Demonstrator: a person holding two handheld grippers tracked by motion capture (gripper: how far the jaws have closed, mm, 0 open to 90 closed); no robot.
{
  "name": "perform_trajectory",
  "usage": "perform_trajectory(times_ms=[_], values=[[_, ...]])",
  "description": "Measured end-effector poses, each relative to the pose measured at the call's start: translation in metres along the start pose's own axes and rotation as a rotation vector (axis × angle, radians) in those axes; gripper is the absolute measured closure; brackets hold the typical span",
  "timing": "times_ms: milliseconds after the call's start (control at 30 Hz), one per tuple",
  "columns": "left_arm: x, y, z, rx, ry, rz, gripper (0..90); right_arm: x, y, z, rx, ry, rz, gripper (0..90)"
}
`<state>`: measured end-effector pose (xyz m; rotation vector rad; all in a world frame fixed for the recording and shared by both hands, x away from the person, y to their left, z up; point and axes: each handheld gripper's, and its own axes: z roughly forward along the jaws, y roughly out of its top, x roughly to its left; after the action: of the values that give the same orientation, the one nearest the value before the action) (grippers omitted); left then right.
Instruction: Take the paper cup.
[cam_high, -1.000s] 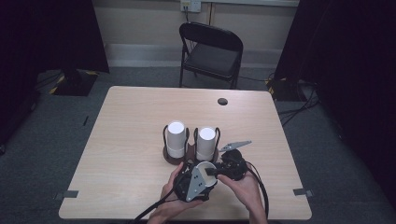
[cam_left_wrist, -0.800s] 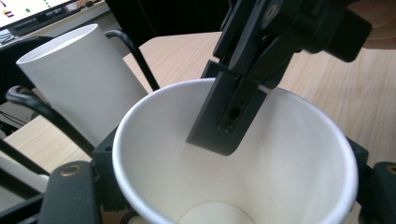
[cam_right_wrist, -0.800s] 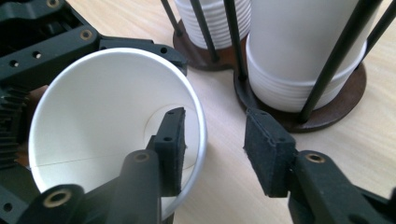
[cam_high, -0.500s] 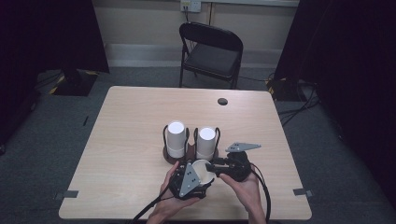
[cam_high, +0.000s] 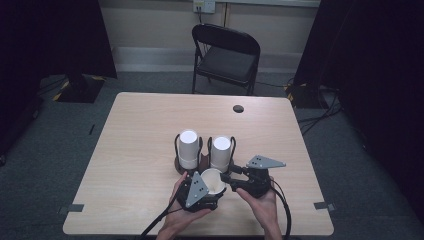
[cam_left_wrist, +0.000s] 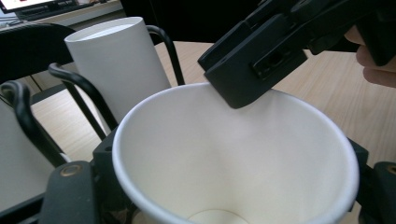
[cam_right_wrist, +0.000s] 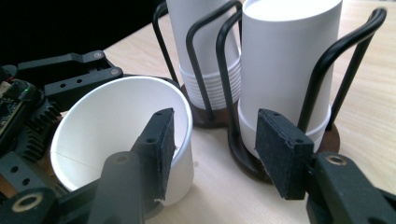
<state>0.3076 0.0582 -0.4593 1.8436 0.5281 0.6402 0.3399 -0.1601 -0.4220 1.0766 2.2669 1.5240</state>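
Note:
A white paper cup (cam_high: 212, 181) stands mouth up in my left gripper (cam_high: 210, 192), whose jaws are shut on its sides (cam_left_wrist: 224, 186). My right gripper (cam_high: 226, 181) reaches in from the right. Its jaws (cam_right_wrist: 222, 149) have just been opening and stand open. One pad lies just inside the cup's (cam_right_wrist: 112, 126) rim and the other hangs outside, clear of the wall. Behind the cup, two stacks of upturned white cups (cam_high: 188, 150) (cam_high: 220, 152) sit in black wire holders on brown bases (cam_right_wrist: 336, 135).
The wire holders stand close behind both grippers, near the right gripper's outer pad. A small black round spot (cam_high: 238, 108) marks the far side of the table (cam_high: 135, 150). A black folding chair (cam_high: 227, 55) stands beyond the far edge.
The right gripper's grey plate has swung a little to the right and its jaws have spread at the cup's rim. The left gripper and the cup have stayed in place.

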Motion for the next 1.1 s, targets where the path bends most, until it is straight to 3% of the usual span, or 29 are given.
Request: perform_trajectory(times_ms=[233, 333, 567, 700, 800, 867, 1000, 1100], values=[[0.005, -0.003, -0.007, -0.011, 0.015, -0.027, 23.4, 0.001, -0.004, -0.004, -0.083, -0.012, -0.018, 45.4], [0.010, -0.004, -0.010, -0.017, 0.021, -0.045, 23.4, -0.001, -0.007, -0.006, -0.106, -0.040, -0.027, 43.9], [0.017, -0.006, -0.017, -0.022, 0.035, -0.066, 23.3, -0.004, -0.012, -0.012, -0.139, -0.067, -0.032, 42.2], [0.023, -0.010, -0.022, -0.029, 0.039, -0.104, 23.3, -0.007, -0.017, -0.016, -0.167, -0.089, -0.030, 39.9], [0.027, -0.010, -0.026, -0.033, 0.054, -0.114, 23.3, -0.010, -0.022, -0.017, -0.170, -0.079, -0.019, 37.0], [0.030, -0.010, -0.030, -0.038, 0.063, -0.117, 23.3, -0.011, -0.025, -0.019, -0.172, -0.097, -0.019, 35.2], [0.036, -0.009, -0.037, -0.043, 0.082, -0.118, 23.3, -0.014, -0.032, -0.021, -0.199, -0.083, -0.014, 25.2], [0.042, -0.010, -0.041, -0.044, 0.095, -0.129, 23.3, -0.017, -0.036, -0.023, -0.199, -0.081, 0.003, 24.6]])
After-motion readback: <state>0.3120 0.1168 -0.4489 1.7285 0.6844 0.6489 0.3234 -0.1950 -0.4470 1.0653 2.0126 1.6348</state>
